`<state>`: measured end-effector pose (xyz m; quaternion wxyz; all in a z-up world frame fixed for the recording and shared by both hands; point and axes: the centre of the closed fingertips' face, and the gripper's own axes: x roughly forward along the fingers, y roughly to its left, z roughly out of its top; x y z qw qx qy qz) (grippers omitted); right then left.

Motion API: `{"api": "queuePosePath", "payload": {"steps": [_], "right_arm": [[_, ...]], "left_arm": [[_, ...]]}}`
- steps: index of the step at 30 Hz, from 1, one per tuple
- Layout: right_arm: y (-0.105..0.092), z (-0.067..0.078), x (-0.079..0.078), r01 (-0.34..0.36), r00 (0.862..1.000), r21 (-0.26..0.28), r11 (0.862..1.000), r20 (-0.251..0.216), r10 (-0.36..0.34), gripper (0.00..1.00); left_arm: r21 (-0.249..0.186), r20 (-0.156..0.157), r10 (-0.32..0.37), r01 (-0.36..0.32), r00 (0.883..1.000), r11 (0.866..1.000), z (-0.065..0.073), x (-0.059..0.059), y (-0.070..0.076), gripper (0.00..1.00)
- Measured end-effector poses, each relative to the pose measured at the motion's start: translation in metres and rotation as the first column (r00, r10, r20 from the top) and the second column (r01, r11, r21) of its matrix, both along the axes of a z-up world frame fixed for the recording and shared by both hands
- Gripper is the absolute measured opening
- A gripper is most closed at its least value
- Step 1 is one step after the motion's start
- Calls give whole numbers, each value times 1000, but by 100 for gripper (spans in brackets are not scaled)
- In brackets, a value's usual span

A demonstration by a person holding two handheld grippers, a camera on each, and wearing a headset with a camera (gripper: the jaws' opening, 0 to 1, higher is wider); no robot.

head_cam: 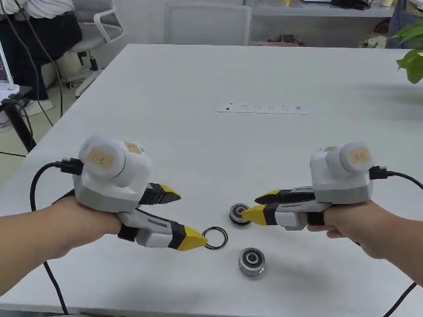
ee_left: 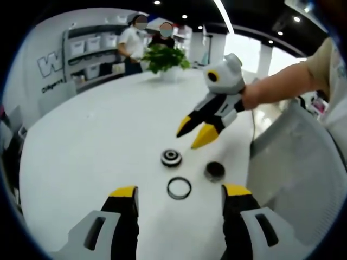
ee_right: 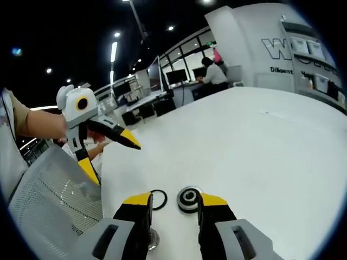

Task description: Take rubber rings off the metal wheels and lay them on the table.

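A ring (head_cam: 215, 238) lies flat on the surface (head_cam: 198, 132) near its front edge. Two wheels sit to its right, apart from it and from each other: one wheel (head_cam: 236, 214) a little behind the ring, the other wheel (head_cam: 252, 261) a little before it. The left claw (head_cam: 190, 219) comes in from the left, its nearer tip just beside the ring. The right claw (head_cam: 251, 205) comes in from the right, one tip at the rear wheel. A power strip (head_cam: 263, 107) lies well behind them, mid-surface. A plant (head_cam: 411, 53) stands at the far right.

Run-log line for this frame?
left gripper open | right gripper open, by far metal wheel | black rubber ring loose on white table | near metal wheel ungripped
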<state>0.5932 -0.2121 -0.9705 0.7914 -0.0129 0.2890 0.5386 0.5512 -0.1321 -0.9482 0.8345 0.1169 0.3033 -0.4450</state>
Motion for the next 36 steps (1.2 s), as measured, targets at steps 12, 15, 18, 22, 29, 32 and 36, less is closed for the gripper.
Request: {"api": "queuePosePath", "payload": {"steps": [12, 15, 18, 22, 29, 32, 36], "right_arm": [[-12, -17, 5, -4, 999, -56, 998, 33, 6, 32], [-12, -21, 6, -9, 999, -66, 998, 35, 11, 32], [-10, -24, 6, -16, 999, -74, 997, 42, 19, 32], [-8, -28, 6, -25, 998, -81, 996, 51, 29, 30], [-8, -37, 11, -13, 999, -86, 996, 49, 17, 28], [-8, -38, 12, -13, 998, -87, 996, 54, 18, 26], [-6, -41, 12, -21, 998, -91, 996, 57, 26, 24]], "left_arm": [[6, 5, -7, 7, 1000, 1000, -8, 28, -15, 60], [6, 10, -10, 10, 1000, 1000, -10, 32, -21, 58], [8, 13, -14, 14, 1000, 1000, -12, 36, -24, 56], [9, 21, -21, 21, 1000, 1000, -14, 40, -28, 54], [-3, 19, -31, 31, 999, 1000, -21, 48, -36, 49], [1, 18, -40, 40, 999, 999, -25, 49, -39, 47], [-4, 20, -44, 44, 999, 999, -28, 53, -43, 44]]}}
